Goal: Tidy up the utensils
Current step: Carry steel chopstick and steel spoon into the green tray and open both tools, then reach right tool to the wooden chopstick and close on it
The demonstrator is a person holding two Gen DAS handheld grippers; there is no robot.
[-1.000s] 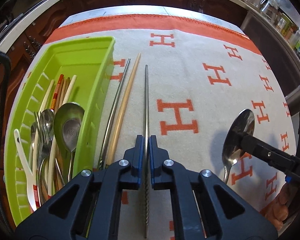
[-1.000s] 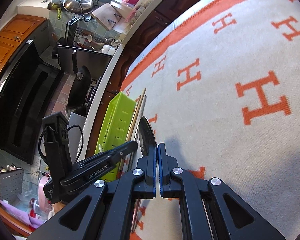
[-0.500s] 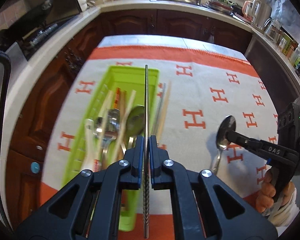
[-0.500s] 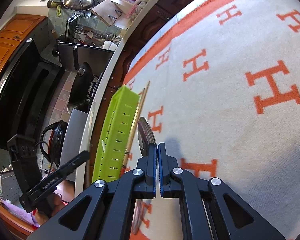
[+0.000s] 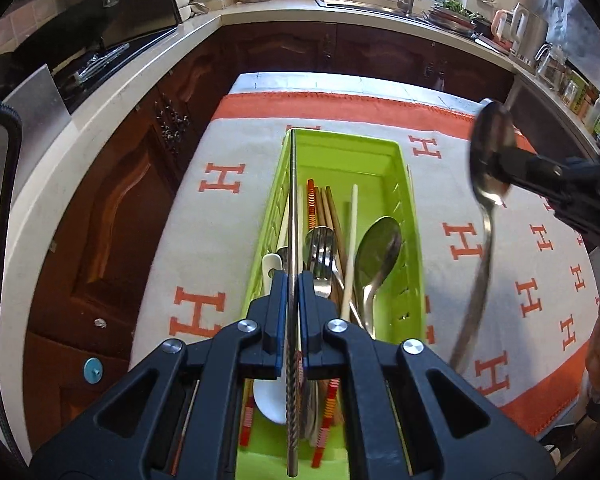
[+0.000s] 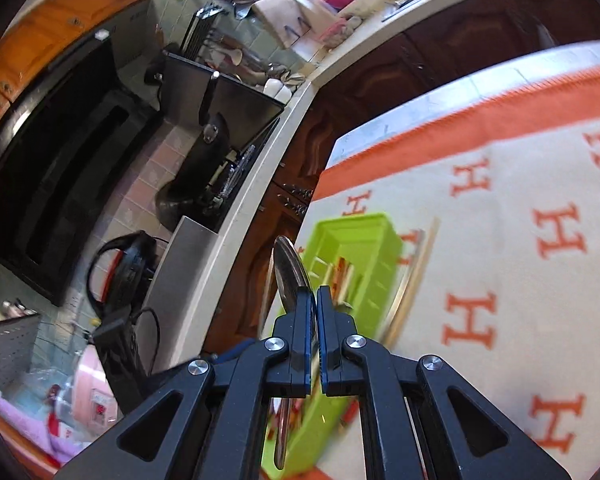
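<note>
My left gripper [image 5: 293, 280] is shut on a metal chopstick [image 5: 295, 216] and holds it lengthwise above the green basket [image 5: 404, 168]. The basket holds several spoons, forks and chopsticks, among them a large metal spoon [image 5: 378, 252]. My right gripper [image 6: 315, 300] is shut on a metal spoon [image 6: 290, 268], gripped at the bowl. It hangs in the air to the right of the basket in the left wrist view [image 5: 492, 156]. The basket [image 6: 340, 232] shows below it in the right wrist view.
The basket stands on a white cloth with orange H marks [image 5: 480, 240] over a table. Two chopsticks [image 6: 414, 272] lie on the cloth beside the basket. Dark cabinets [image 5: 140, 200] and a counter [image 5: 340, 16] surround the table.
Both grippers have lifted off the cloth. The left one carried the chopstick leftward over the basket. The right one raised the spoon and swung it toward the basket.
</note>
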